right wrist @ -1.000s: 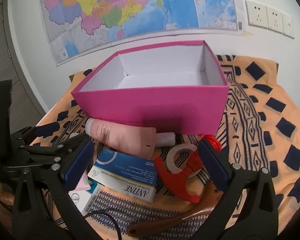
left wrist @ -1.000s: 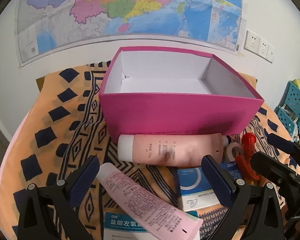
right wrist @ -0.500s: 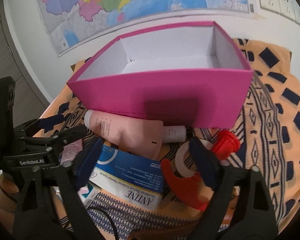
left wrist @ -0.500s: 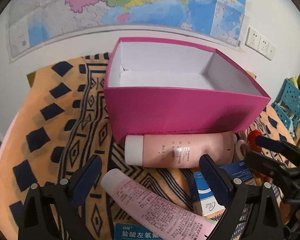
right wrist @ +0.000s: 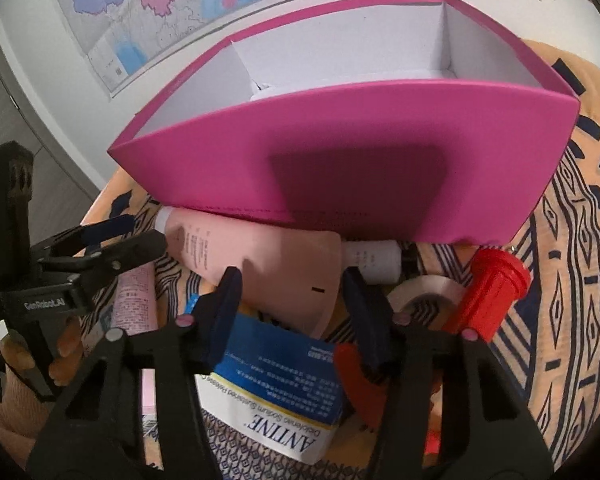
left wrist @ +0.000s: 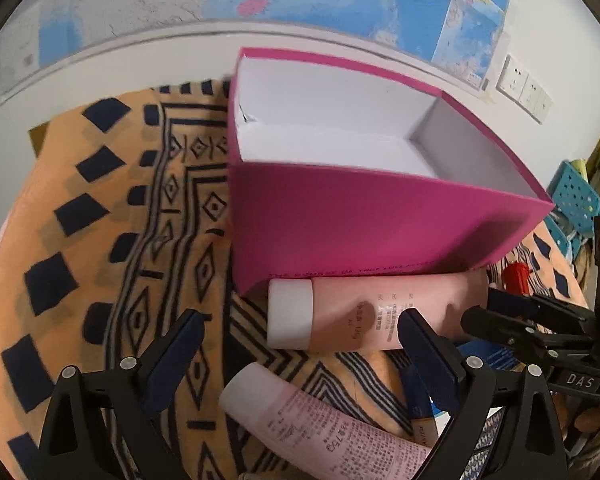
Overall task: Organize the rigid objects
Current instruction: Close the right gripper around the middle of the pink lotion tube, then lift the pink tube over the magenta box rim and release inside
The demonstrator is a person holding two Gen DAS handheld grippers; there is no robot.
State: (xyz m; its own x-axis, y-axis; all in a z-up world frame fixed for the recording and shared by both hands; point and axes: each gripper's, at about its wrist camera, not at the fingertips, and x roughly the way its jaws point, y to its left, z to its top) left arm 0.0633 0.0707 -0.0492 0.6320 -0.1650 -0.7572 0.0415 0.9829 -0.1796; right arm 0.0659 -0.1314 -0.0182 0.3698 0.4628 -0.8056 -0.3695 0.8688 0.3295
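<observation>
on the counter, over the orange patterned cloth (left wrist: 100, 216), the magenta box (left wrist: 364, 220) sits open-topped with a white inside, nothing visible in it. tight against its near wall lies the peach tube (left wrist: 364, 316), white cap to the left. right gripper (right wrist: 296, 308) has its jaws apart, straddling the flat crimped end of that tube, not clamped. left gripper (left wrist: 300, 356) jaws wide apart, nothing between them but cloth and the pink tube (left wrist: 316, 428) lying below. blue-white carton (right wrist: 284, 392) sits under the right gripper; red clamp (right wrist: 488, 292) and tape roll (right wrist: 424, 296) just right of it.
</observation>
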